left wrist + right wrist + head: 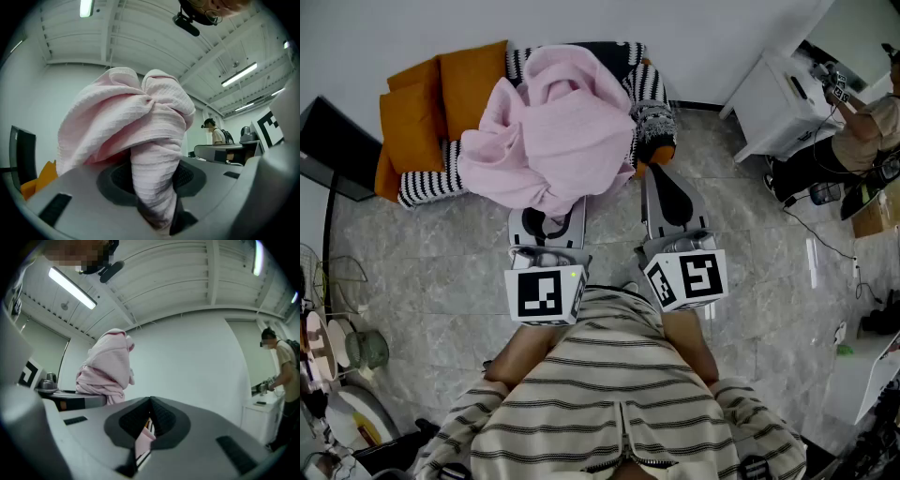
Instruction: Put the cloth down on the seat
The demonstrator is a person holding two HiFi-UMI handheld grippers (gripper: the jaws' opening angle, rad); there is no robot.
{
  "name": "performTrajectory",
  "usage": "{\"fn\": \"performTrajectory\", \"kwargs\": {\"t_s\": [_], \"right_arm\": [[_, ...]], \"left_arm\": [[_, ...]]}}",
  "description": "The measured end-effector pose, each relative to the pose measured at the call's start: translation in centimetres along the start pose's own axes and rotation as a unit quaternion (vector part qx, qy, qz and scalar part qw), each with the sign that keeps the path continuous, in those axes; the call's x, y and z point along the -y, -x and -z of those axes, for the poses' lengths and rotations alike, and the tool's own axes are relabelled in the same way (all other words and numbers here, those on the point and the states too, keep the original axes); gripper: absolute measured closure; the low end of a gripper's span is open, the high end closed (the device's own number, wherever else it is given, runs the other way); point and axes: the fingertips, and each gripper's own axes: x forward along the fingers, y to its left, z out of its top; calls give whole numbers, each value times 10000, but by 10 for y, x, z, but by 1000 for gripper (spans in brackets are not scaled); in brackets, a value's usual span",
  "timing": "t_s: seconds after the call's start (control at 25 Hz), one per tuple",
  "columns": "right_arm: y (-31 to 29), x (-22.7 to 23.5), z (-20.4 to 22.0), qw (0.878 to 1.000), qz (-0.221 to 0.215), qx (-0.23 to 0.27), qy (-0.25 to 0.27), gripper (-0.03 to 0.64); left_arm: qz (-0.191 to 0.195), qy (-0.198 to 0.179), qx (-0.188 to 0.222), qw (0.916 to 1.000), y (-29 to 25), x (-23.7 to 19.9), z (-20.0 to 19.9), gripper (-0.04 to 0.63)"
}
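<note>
Pink ribbed cloth (pixel 553 122) lies bunched in a loose heap over the black-and-white striped seat (pixel 427 183), hiding most of its middle; whether its weight rests on the seat or hangs from the grip cannot be told. The left hand-held gripper (pixel 546 225) pinches a thick fold at the near edge of the heap. In the left gripper view that fold fills the gap between the jaws, and the rest of the cloth (pixel 136 122) billows beyond them. The right hand-held gripper (pixel 667 187) sits just beside the heap's right edge, its jaws pressed together at the tips. Only a sliver of pink and striped fabric shows through the slit behind them. Two orange cushions (pixel 441 98) lean at the seat's left end. The seat stands on a grey marbled tile floor (pixel 441 272).
</note>
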Motion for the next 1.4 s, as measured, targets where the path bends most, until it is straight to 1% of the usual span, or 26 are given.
{"fn": "performTrajectory", "kwargs": {"t_s": [0.28, 0.48, 0.76, 0.88, 1.04, 1.24, 1.4], "right_arm": [[0, -1, -2, 9999, -113, 52, -20, 604], [4, 7, -5, 9995, -199, 122, -191, 604], [18, 44, -3, 9993, -231, 106, -262, 604], [26, 62, -1, 9991, -286, 82, -297, 604], [37, 84, 6, 9988, -278, 87, -398, 604], [45, 111, 19, 9981, -278, 14, -557, 604], [39, 119, 26, 9980, -314, -43, -544, 604]], "left_arm": [[-14, -34, -3, 10000, -2, 4, -1, 423], [-48, -62, -15, 10000, -5, 13, -1, 422], [-61, -78, -78, 9999, -21, 46, 4, 422], [-138, -123, -85, 9998, -29, 59, 6, 422], [-242, -132, -143, 9995, -36, 74, 11, 422], [-279, -117, -267, 9992, -42, 99, 23, 422], [-363, -95, -345, 9987, -51, 99, 32, 422]]}}
